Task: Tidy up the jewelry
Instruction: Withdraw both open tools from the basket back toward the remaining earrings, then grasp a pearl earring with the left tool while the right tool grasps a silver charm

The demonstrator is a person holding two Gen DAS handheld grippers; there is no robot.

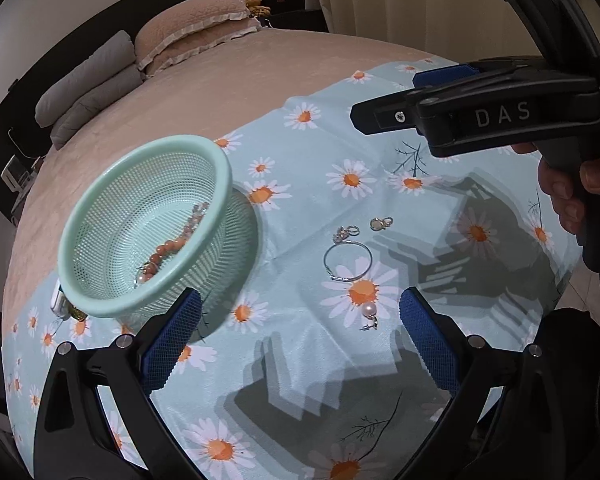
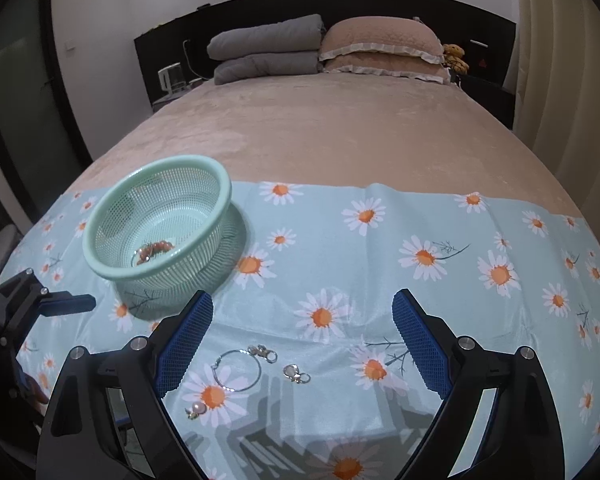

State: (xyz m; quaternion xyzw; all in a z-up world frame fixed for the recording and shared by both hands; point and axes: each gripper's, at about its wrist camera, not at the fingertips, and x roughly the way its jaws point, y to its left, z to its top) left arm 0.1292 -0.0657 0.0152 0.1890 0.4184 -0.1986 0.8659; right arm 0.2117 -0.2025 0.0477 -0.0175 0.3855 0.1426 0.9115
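Nearest to both cameras are the grippers themselves: the left gripper (image 1: 300,340) and the right gripper (image 2: 302,344) each have the jaws spread wide and hold nothing. Just beyond them, on the daisy cloth (image 2: 420,216), the loose jewelry lies in a small group: a pearl earring (image 1: 369,314), a thin hoop (image 1: 348,260), a small clasp piece (image 1: 345,233) touching the top of the hoop, and a small charm (image 1: 380,224) just beside it. Farther to the left stands the green basket (image 1: 100,216), and inside it are already a string of coral beads (image 1: 172,246) and what seems to be another pearl piece. So I judge the task is partly done, and four pieces wait on the cloth. The risk from here is in the grasp: the pieces are thin and flat on soft cloth, so wide pads can pinch the cloth together with the hoop, or push the clasp piece and the charm away. The hoop can also slip out on the way, and the light basket can tip if a gripper hits its rim. The left view shows something the right view does not: small objects (image 1: 62,304) half hidden behind the basket, which I cannot identify, and the side of the right gripper with the hand (image 1: 568,192) on it. The right view shows the whole bed (image 2: 320,128), with the pillows (image 2: 380,46) far at the back.
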